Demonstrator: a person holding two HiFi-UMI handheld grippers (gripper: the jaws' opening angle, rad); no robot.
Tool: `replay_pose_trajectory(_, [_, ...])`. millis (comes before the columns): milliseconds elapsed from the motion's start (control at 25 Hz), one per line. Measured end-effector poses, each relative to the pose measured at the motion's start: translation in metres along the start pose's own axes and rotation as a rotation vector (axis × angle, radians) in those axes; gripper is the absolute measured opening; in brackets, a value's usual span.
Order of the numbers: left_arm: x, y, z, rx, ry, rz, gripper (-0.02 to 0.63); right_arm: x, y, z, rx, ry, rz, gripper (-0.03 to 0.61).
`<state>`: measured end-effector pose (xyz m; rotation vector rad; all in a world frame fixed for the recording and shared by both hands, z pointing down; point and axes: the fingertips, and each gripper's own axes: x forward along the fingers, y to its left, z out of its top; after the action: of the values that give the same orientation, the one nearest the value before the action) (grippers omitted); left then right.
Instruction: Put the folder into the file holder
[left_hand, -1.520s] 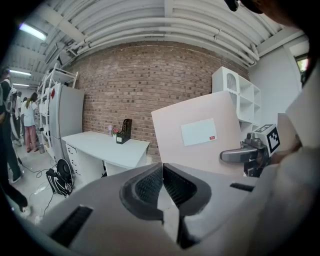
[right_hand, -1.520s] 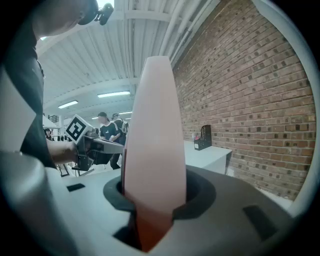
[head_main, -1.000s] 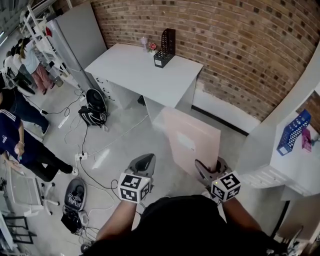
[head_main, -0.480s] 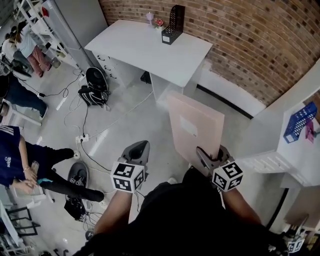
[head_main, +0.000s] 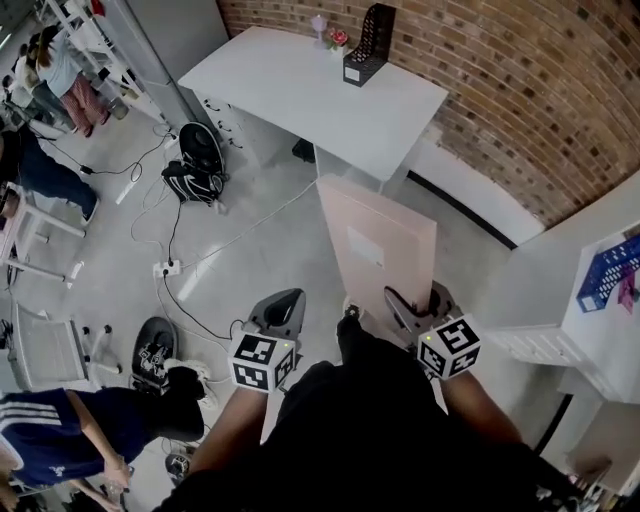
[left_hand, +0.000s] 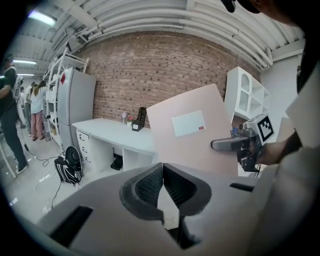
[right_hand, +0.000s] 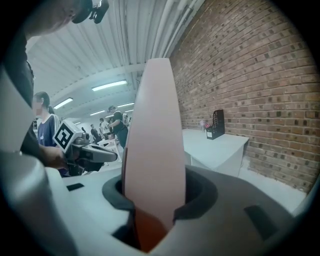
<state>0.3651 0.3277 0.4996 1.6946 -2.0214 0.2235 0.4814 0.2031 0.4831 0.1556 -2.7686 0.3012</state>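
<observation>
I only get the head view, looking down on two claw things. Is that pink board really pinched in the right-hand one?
Observer: Yes. In the right gripper view the folder stands edge-on between the jaws of the right gripper, with the pads against both faces.
Operator: And the left claw?
Observer: The left gripper view shows the left gripper with its jaws together and nothing between them.

folder (head_main: 385, 255): pale pink, white-labelled, I'm holding it upright in my right gripper (head_main: 418, 305) | file holder (head_main: 368, 45): black, standing on white desk (head_main: 300, 90)
</observation>
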Motion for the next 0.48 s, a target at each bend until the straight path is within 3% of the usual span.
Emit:
replay_pose_trajectory(160, [0.028, 0.030, 0.027, 0.012, -0.006, 0.030, 0.005, 0.035, -0.028, 0.020, 0.002, -0.018, 0.010, 0.175])
replay_pose_trajectory(320, [0.056, 0.063, 0.067, -0.035, -0.031, 0.043, 0.005, 0.073, -0.052, 0.044, 0.007, -0.020, 0.025, 0.175])
replay_pose_trajectory(480, [0.084, 0.086, 0.105, 0.012, -0.037, 0.056, 0.005, 0.106, -0.084, 0.076, -0.012, -0.032, 0.032, 0.175])
